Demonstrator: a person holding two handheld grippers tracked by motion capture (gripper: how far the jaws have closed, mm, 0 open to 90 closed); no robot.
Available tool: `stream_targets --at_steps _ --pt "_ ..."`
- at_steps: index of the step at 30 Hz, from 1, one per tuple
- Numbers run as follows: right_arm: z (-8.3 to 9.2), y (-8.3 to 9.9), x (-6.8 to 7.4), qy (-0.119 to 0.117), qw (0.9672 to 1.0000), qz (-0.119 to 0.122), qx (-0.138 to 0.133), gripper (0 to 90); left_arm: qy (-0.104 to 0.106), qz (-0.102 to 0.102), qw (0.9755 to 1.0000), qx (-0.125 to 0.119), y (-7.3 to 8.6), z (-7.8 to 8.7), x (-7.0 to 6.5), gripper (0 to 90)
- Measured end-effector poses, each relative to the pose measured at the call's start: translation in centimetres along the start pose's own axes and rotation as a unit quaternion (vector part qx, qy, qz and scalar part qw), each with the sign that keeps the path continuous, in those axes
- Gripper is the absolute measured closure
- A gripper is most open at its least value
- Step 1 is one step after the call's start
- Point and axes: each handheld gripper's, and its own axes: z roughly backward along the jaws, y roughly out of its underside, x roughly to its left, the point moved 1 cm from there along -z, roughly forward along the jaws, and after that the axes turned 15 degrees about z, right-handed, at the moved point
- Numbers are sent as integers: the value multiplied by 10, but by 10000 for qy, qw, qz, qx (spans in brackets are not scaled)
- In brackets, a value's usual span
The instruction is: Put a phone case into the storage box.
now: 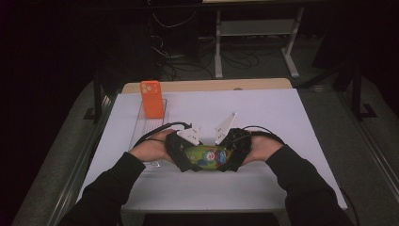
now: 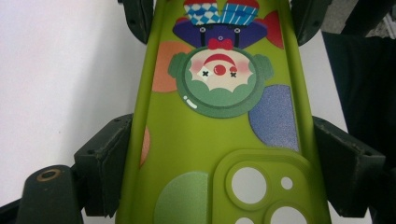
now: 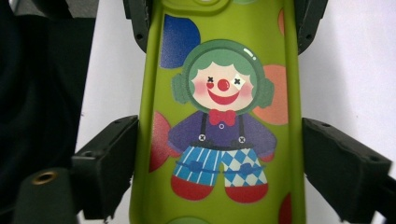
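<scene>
A lime-green phone case (image 1: 211, 157) printed with a clown lies flat between both grippers near the table's front middle. My left gripper (image 1: 184, 159) is shut on its camera-cutout end. In the left gripper view its black pads (image 2: 105, 163) press on the long edges of the case (image 2: 210, 130). My right gripper (image 1: 234, 157) grips the opposite end, where the clown's legs are. In the right gripper view its pads (image 3: 109, 158) touch both sides of the case (image 3: 219, 60). The right gripper's fingertips (image 2: 140, 18) also show at the far end in the left gripper view.
An orange phone case (image 1: 152, 99) stands upright in a clear tray (image 1: 147, 126) at the back left. A white sheet (image 1: 273, 113) covers the table, with a wooden edge (image 1: 207, 85) at the far side. White desk legs (image 1: 291, 52) and cables lie beyond.
</scene>
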Motion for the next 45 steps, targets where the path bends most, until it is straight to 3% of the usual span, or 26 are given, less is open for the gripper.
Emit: stream_targets --at_steps 6,11,16,18,19,20,22,24,25,28,30,31,32,33,35,36,38,39,40,44,45 --pt "2 10 3 139 9995 -279 -95 14 -141 243 9995 -145 3 -3 -2 159" --pt "13 24 2 590 9959 -606 -331 0 -439 408 9981 -107 3 -5 -4 158" --pt "21 37 2 951 9914 -797 -423 0 -734 886 9930 -251 2 -7 -9 159" --pt "24 43 3 1095 9876 -1029 -455 0 -878 998 9907 -278 1 -8 -11 159" --pt "25 46 3 1107 9862 -1126 -491 0 -1030 939 9901 -188 1 -7 -10 159" --pt "25 49 3 1125 9839 -1278 -540 0 -1139 1000 9883 -152 1 -7 -10 159" --pt "27 55 4 1270 9778 -1560 -590 0 -1285 1355 9819 -309 3 -10 -11 159" --pt "29 58 8 1370 9697 -1908 -665 0 -1391 1520 9779 -362 5 -10 -9 159" --pt "30 59 10 1393 9639 -2137 -763 0 -1394 1682 9748 -444 5 -11 -9 159" --pt "29 66 14 1587 9559 -2328 -834 0 -1556 1872 9684 -538 8 -11 -8 159" --pt "27 70 18 1722 9505 -2430 -882 0 -1620 2070 9629 -609 9 -12 -7 159" --pt "25 71 21 1765 9452 -2588 -924 0 -1634 2102 9620 -607 9 -13 -7 158" --pt "24 72 22 1797 9420 -2658 -981 0 -1682 2045 9630 -504 9 -11 -6 158" --pt "22 74 24 1872 9377 -2753 -993 0 -1671 2154 9602 -609 9 -13 -8 158" --pt "18 76 28 1985 9302 -2916 -1017 0 -1704 2116 9610 -522 11 -11 -6 158" --pt "16 77 30 2037 9267 -2983 -1040 0 -1710 2171 9596 -530 12 -11 -6 158" --pt "11 77 34 2140 9198 -3125 -1030 0 -1703 2183 9592 -565 13 -8 -3 158" --pt "9 76 36 2202 9172 -3159 -1022 0 -1677 2271 9574 -616 14 -8 -3 158" --pt "7 76 37 2252 9154 -3175 -1031 0 -1658 2251 9581 -621 15 -7 -2 158" --pt "-2 73 40 2472 9070 -3261 -998 0 -1577 2371 9558 -734 16 -4 -4 157" --pt "-4 73 40 2479 9069 -3257 -997 0 -1573 2375 9554 -777 16 -2 -4 157"
